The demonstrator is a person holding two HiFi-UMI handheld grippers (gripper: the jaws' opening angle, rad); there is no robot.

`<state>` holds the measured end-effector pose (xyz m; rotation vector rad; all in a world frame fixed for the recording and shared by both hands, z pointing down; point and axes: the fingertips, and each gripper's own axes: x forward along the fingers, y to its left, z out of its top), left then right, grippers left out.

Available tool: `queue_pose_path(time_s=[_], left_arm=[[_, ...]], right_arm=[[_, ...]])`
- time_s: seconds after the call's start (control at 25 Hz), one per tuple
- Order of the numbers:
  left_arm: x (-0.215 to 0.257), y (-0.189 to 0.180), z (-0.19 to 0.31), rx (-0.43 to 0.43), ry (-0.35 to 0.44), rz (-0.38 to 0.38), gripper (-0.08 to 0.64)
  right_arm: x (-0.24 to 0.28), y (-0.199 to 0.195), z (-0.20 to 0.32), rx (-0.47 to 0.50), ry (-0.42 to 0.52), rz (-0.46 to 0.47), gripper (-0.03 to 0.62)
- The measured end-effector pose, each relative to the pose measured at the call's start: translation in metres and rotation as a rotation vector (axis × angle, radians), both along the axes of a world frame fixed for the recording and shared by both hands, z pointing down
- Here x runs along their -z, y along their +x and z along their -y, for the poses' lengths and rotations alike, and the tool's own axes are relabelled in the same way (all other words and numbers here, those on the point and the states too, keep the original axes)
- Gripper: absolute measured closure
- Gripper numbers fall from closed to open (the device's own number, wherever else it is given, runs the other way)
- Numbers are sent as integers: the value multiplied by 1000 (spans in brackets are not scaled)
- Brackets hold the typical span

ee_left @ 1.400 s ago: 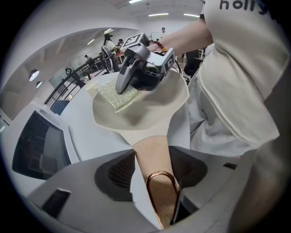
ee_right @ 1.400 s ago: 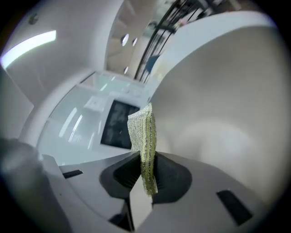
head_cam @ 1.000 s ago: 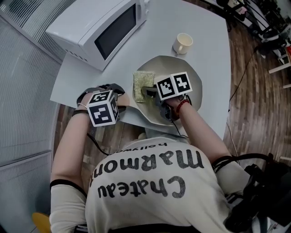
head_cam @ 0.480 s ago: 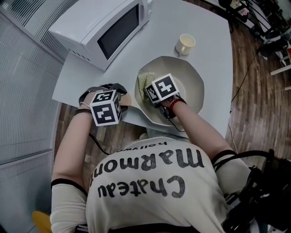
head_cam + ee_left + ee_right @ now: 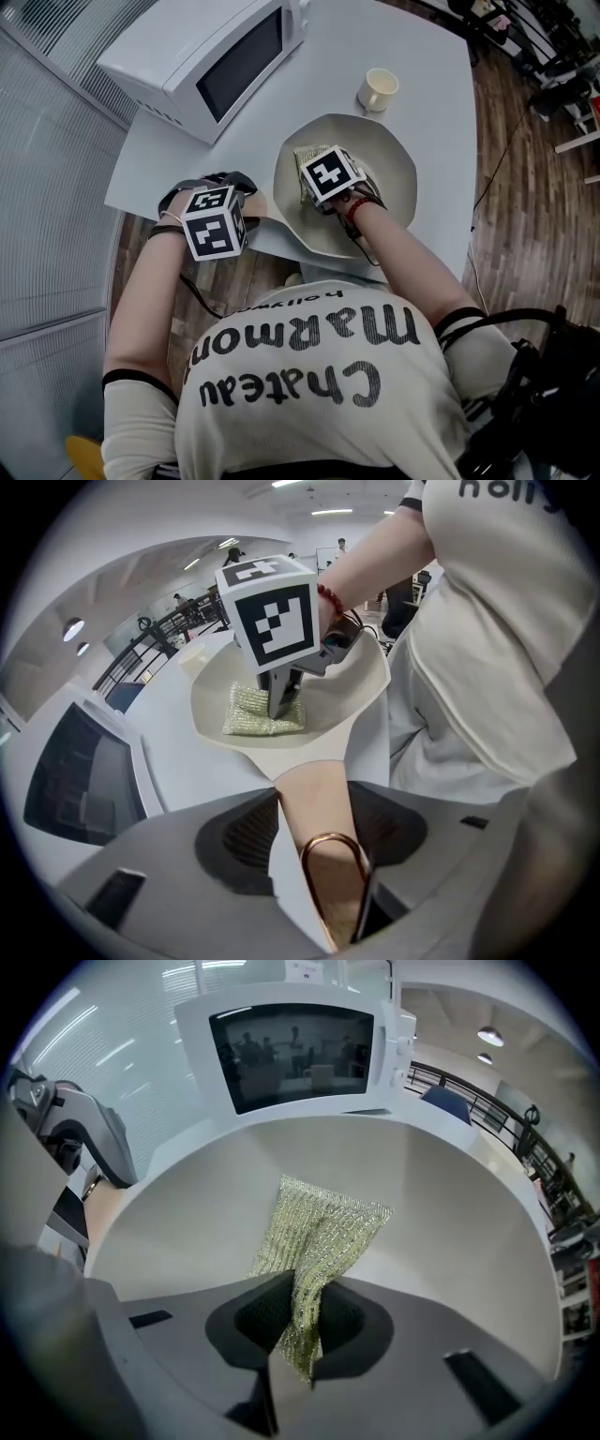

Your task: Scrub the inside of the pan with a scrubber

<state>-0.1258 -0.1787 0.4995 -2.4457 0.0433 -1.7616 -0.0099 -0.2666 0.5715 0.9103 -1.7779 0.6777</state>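
A cream pan (image 5: 398, 173) sits on the grey table, its handle (image 5: 255, 204) pointing left toward the table edge. My left gripper (image 5: 246, 202) is shut on that handle (image 5: 319, 836), which ends in a copper loop between the pads. A gold mesh scrubber (image 5: 323, 1227) lies on the pan floor (image 5: 450, 1232), one end pinched upright in my right gripper (image 5: 302, 1321). From the head view the right gripper (image 5: 317, 161) stands over the pan's left half and hides most of the scrubber (image 5: 307, 153). The left gripper view shows the scrubber (image 5: 253, 714) flat under the right gripper (image 5: 281, 700).
A white microwave (image 5: 206, 61) stands at the back left of the table, close behind the pan. A cream cup (image 5: 378, 89) sits just beyond the pan's far rim. The table's near edge runs under the pan handle, with wooden floor (image 5: 525, 187) to the right.
The right gripper has slid left and slightly away across the pan floor, dragging the scrubber with it, and its cube has turned. The left gripper and the pan have stayed put.
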Motion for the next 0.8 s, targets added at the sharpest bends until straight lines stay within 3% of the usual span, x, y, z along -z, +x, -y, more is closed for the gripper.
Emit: queue_pose_path(time_s=[0.8], left_arm=[[-8,-3,10,4,7,-14,327]], right_arm=[[-13,99,19,39,49,-437,541]])
